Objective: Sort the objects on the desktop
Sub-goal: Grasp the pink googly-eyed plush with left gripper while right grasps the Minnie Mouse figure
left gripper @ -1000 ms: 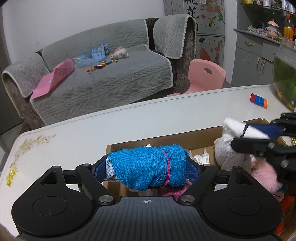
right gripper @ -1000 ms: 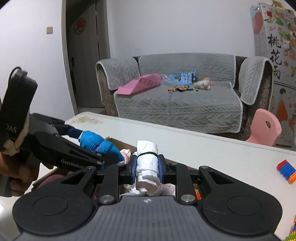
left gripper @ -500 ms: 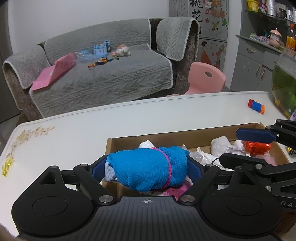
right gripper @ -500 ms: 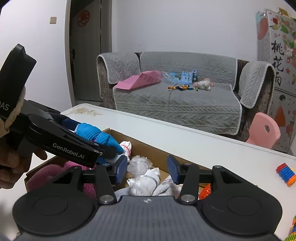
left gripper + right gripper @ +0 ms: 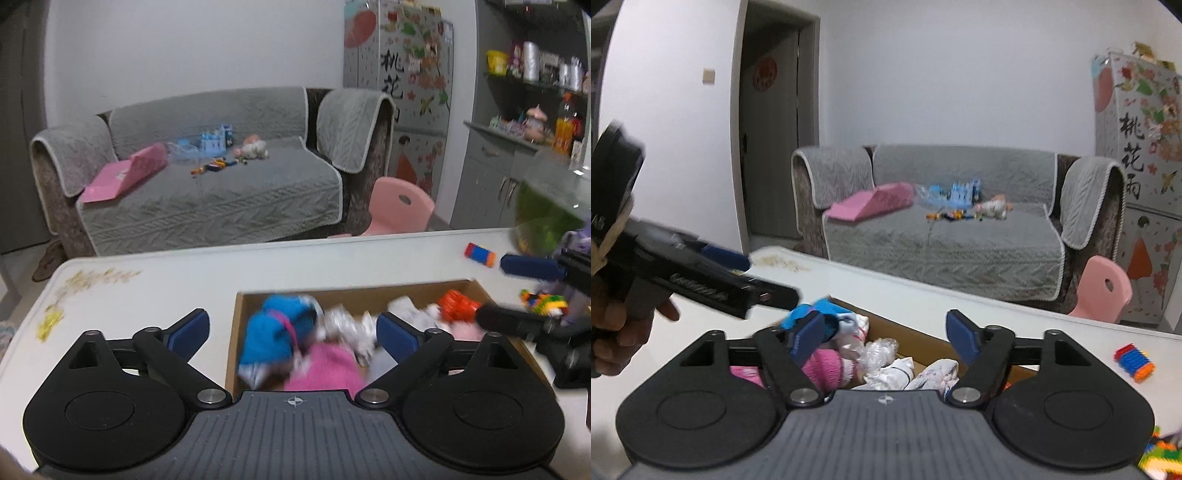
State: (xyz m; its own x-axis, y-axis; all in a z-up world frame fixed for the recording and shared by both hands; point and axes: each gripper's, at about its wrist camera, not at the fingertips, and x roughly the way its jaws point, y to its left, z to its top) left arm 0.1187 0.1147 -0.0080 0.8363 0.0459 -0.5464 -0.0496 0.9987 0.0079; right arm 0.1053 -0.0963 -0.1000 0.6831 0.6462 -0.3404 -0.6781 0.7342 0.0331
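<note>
both grippers, left (image 5: 293, 332) and right (image 5: 884, 338), now gape empty over the box (image 5: 369, 291) at lower centre, the blue roll (image 5: 277, 332) and white roll (image 5: 894, 369) dropped inside a moment ago, so blocks (image 5: 1134, 360) at right likely come next.

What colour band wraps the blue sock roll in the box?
Pink, on the sock roll; clearest in the left wrist view.

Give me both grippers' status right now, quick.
Left gripper: jaws open, holding nothing; blue sock roll lies in the box.
Right gripper: jaws open, empty.
</note>
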